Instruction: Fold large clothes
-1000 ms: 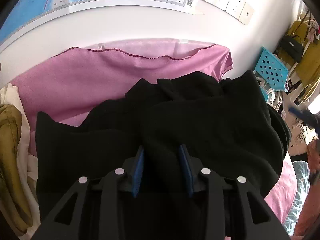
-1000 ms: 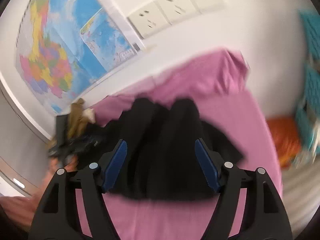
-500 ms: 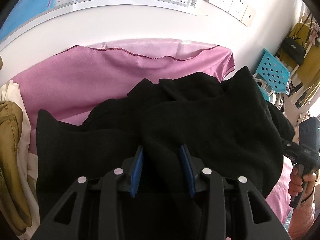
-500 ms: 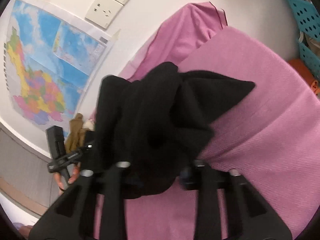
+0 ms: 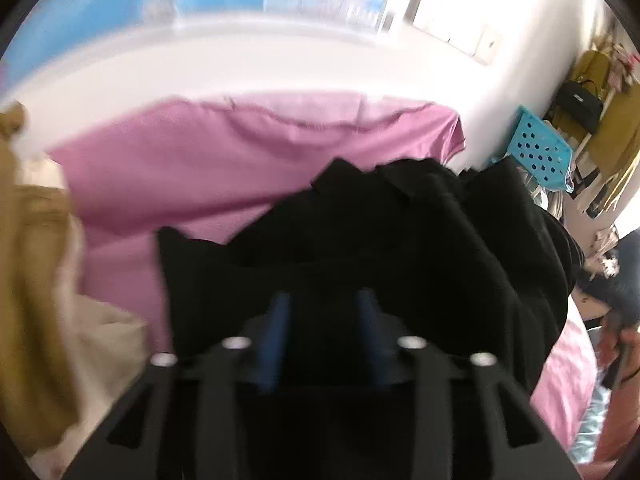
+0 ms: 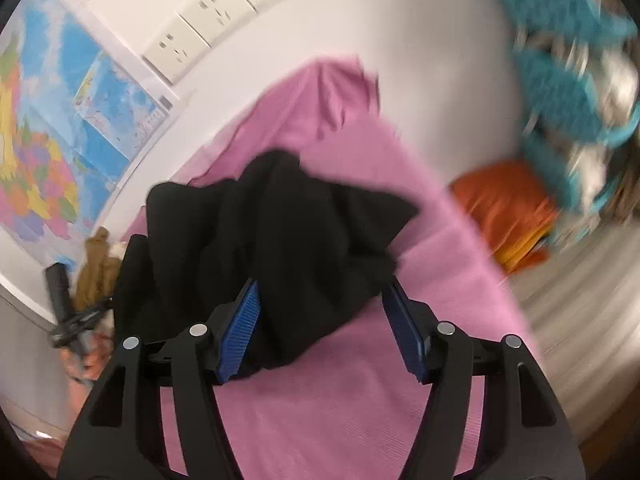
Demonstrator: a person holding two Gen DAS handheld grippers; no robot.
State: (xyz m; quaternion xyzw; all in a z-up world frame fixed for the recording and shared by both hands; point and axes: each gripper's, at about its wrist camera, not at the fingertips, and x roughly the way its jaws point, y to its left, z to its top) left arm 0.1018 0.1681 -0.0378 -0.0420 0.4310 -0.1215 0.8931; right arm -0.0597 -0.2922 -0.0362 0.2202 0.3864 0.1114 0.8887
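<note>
Left claw clenched on a fold of the black garment, bunched at 12 o'clock on the pink sheet. Right claw released, spread around the garment's near edge. Best to pinch a clean hem corner, lift both sides evenly, avoid dragging toward the ochre clothes at 9 o'clock.

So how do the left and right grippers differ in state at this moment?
The left gripper has its blue pads close together, pinching a fold of the black garment; the right gripper stands wide open, the garment lying loose between its fingers. The left wrist view is filled with black cloth; the right shows much bare pink sheet. Both have blue pads and point at the same garment.
</note>
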